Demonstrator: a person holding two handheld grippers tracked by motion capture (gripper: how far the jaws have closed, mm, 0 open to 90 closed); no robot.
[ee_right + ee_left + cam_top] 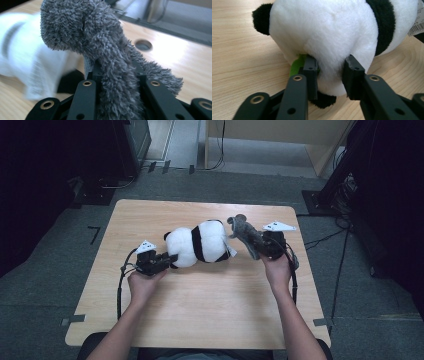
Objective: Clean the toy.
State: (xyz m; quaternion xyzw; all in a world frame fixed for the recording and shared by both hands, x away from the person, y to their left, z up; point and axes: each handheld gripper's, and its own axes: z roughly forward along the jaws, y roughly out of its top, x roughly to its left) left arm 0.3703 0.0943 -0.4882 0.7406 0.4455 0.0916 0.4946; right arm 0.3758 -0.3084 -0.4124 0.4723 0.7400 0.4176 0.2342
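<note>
Even overhead light, dark room edges

The bench (200, 310) is evenly lit with soft shadows, the floor corners black. In the right gripper view a glare patch whitens the wood, the panda (30, 62) smears with motion blur, and the background is unfocused; the left gripper view is sharp.

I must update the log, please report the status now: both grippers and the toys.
Left gripper shut on panda plush, fingers pinching its white fur. Right gripper shut on grey plush. Nothing in the way.
</note>
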